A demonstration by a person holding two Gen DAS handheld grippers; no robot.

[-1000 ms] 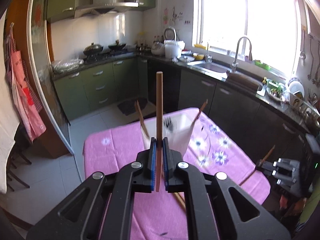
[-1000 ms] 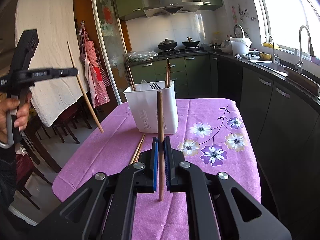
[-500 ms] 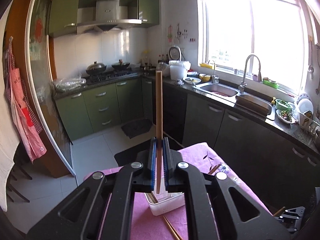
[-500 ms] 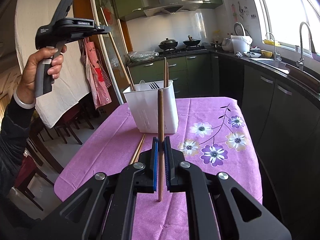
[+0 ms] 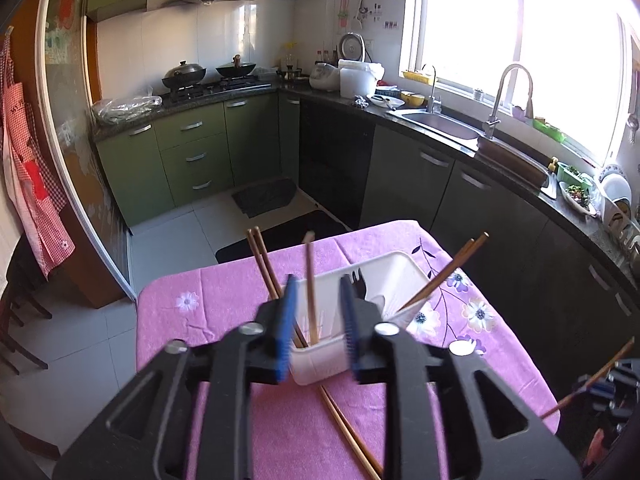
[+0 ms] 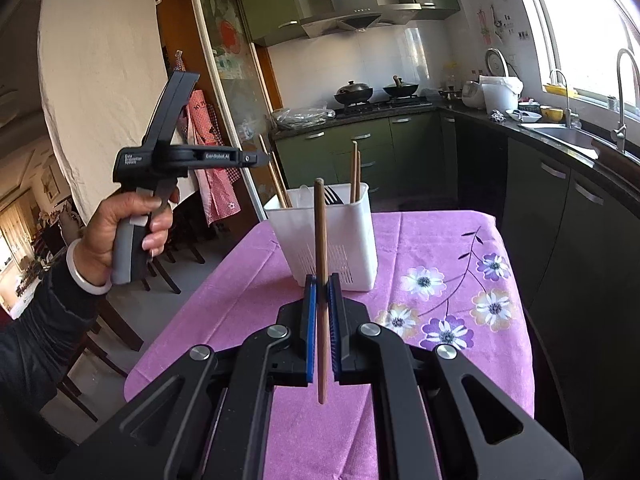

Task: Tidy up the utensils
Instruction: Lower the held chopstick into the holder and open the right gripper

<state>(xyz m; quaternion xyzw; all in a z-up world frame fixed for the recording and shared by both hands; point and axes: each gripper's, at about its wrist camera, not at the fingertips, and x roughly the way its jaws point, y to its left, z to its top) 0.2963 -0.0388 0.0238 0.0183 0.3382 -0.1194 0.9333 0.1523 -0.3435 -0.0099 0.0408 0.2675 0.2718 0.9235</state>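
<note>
Left gripper (image 5: 317,322), bottom centre of the left wrist view, hangs over the near end of the white holder (image 5: 394,270). Its jaws are opening; 1 chopstick (image 5: 310,288) stands between the blue pads, touching neither that I can see, its lower end already inside the holder. Looks like the drop is happening now.

Right gripper (image 6: 321,322), bottom centre of the right wrist view, is pressed together on a second chopstick (image 6: 321,264), held upright over the pink tablecloth (image 6: 420,240), short of the holder.

Holder sits mid-table. In it: 2 chopsticks leaning at the left end (image 5: 262,264), 2 leaning out to the right (image 5: 452,270), a dark fork (image 5: 358,282) in the middle. 2 more chopsticks (image 5: 348,428) lie flat on the cloth just below the holder, lower centre of the frame, partly under the gripper.

Doing this step well:
- let the jaws spread fully before lifting, so a pad does not drag the stick back out
- lift straight up, clear of the sticks leaning at the left end
- do not bump the holder rim; it is probably light and may tip
- then bring the right stick over the same end, lower the tip inside before releasing
- 2 loose sticks on the cloth still to collect
</note>
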